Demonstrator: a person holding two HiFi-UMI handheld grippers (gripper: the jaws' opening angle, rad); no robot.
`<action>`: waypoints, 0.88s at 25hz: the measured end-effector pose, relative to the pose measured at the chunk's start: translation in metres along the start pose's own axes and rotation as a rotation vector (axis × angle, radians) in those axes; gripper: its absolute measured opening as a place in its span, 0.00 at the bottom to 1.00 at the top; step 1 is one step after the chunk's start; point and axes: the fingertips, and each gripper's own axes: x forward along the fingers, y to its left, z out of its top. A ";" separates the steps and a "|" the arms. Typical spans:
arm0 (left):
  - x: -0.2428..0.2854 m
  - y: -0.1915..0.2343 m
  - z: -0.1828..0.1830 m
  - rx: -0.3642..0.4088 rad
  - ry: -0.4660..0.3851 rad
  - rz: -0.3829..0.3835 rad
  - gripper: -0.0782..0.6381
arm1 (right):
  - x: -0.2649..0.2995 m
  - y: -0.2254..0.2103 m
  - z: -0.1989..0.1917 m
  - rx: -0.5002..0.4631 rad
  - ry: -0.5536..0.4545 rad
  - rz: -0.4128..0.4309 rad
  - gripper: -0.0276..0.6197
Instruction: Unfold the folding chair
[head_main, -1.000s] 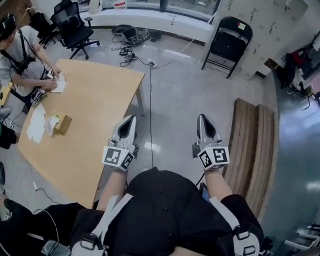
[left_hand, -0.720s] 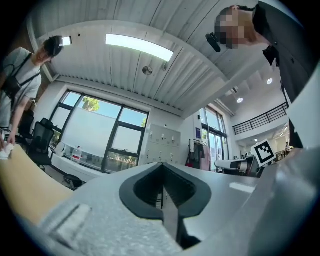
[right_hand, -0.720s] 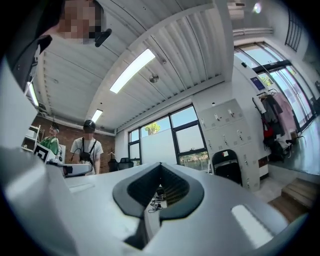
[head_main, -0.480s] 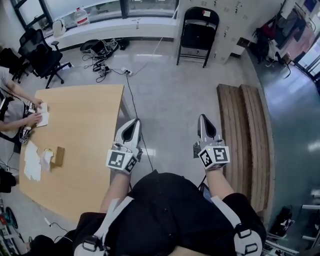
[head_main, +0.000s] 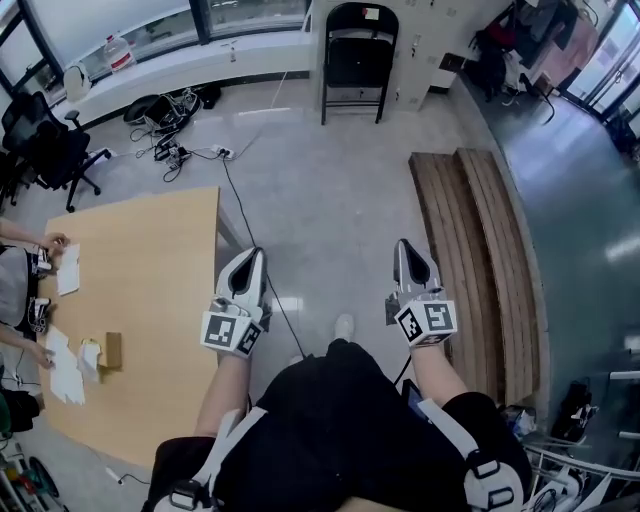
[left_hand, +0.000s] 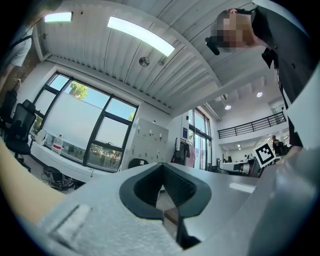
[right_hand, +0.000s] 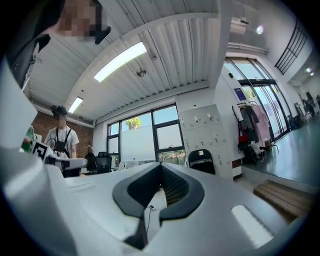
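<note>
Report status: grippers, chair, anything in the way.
Left gripper and right gripper: jaws shut, both empty. Folding chair against lockers, far across floor, untouched. Cable trails on floor, left of path.

Left gripper (head_main: 246, 270) and right gripper (head_main: 410, 263) level, side by side, jaws closed, empty

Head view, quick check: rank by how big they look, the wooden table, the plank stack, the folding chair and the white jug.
1. wooden table
2. plank stack
3. folding chair, though it stands farthest from the camera
4. white jug
</note>
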 end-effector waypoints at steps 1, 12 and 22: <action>0.008 0.000 -0.003 0.005 0.008 0.000 0.11 | 0.005 -0.006 -0.001 0.004 -0.007 -0.002 0.05; 0.127 -0.028 -0.009 0.021 -0.019 0.004 0.11 | 0.065 -0.104 0.023 0.002 -0.051 0.019 0.05; 0.185 -0.043 -0.042 -0.002 0.010 -0.024 0.11 | 0.078 -0.158 0.016 0.009 -0.028 -0.015 0.05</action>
